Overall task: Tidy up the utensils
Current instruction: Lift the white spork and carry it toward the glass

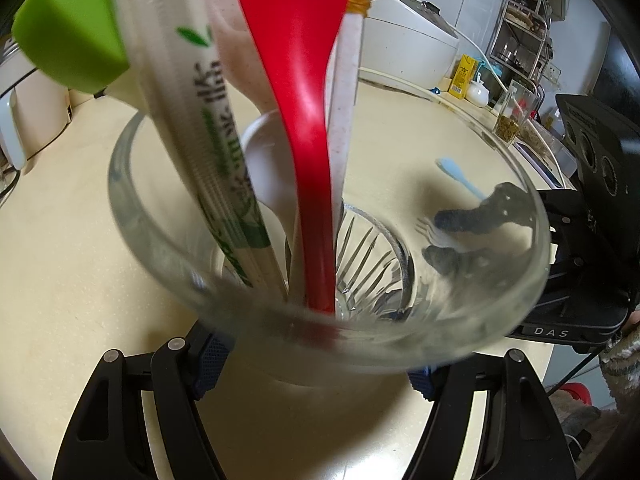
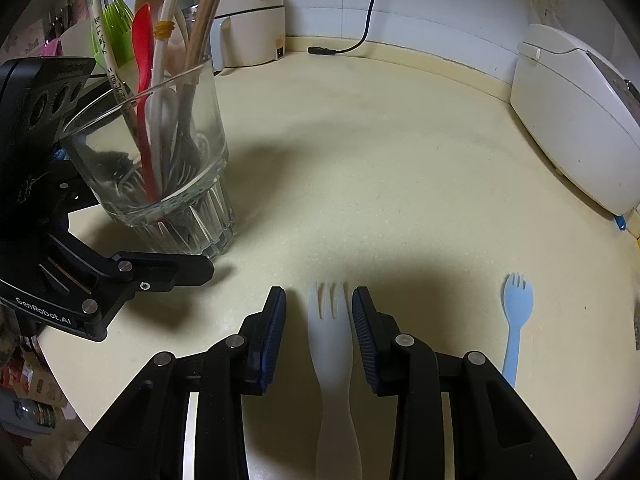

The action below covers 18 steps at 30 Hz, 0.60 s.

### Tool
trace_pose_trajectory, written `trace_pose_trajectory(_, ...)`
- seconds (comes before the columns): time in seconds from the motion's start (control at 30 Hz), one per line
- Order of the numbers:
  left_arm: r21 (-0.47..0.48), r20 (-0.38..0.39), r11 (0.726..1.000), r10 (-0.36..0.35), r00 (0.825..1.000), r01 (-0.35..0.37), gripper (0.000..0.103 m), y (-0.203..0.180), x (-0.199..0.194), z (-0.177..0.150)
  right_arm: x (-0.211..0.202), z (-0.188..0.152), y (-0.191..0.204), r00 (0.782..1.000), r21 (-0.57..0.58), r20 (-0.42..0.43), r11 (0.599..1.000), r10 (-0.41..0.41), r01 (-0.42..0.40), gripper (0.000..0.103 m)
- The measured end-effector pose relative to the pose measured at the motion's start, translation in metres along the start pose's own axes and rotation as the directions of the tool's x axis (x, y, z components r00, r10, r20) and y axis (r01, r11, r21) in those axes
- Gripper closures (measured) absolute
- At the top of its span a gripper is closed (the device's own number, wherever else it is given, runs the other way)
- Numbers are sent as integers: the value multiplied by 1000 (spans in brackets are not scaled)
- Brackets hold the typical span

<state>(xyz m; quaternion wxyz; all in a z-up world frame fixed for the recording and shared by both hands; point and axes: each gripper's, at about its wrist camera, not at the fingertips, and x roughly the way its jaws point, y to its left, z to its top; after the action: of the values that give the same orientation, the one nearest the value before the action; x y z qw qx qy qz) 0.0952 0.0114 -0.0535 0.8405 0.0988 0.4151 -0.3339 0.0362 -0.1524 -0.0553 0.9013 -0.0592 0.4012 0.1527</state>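
A clear glass [image 1: 168,240] holds a red spoon [image 1: 304,120], wrapped chopsticks [image 1: 200,120], a white spoon and metal forks. My left gripper [image 1: 316,364] is shut on the glass's base, its blue pads pressing both sides. The right wrist view shows the same glass [image 2: 200,120] at the left, with one left finger [image 2: 168,272] against its foot. My right gripper [image 2: 319,308] hangs open over a white spork [image 2: 332,360] lying flat on the counter. The spork lies between the pads with a gap on each side. A blue spork [image 2: 516,320] lies to its right.
A white rice cooker [image 2: 572,120] stands at the right and a white appliance [image 2: 252,28] at the back wall. A black cable [image 2: 360,36] ends on the cream counter [image 2: 360,160]. A yellow box [image 1: 462,76] and a glass jar [image 1: 514,112] stand farther along.
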Motion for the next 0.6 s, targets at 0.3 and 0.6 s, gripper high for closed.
trace_pose_trajectory(0.3, 3, -1, 1000, 3, 1000, -3, 27, 0, 1, 0, -4, -3, -5, 1000, -6, 1, 1000, 13, -13, 74)
trace_pose_trajectory(0.6, 4, -1, 1000, 5, 1000, -5, 27, -1, 2, 0, -10, -8, -4, 999, -45, -18, 998, 32, -33, 74)
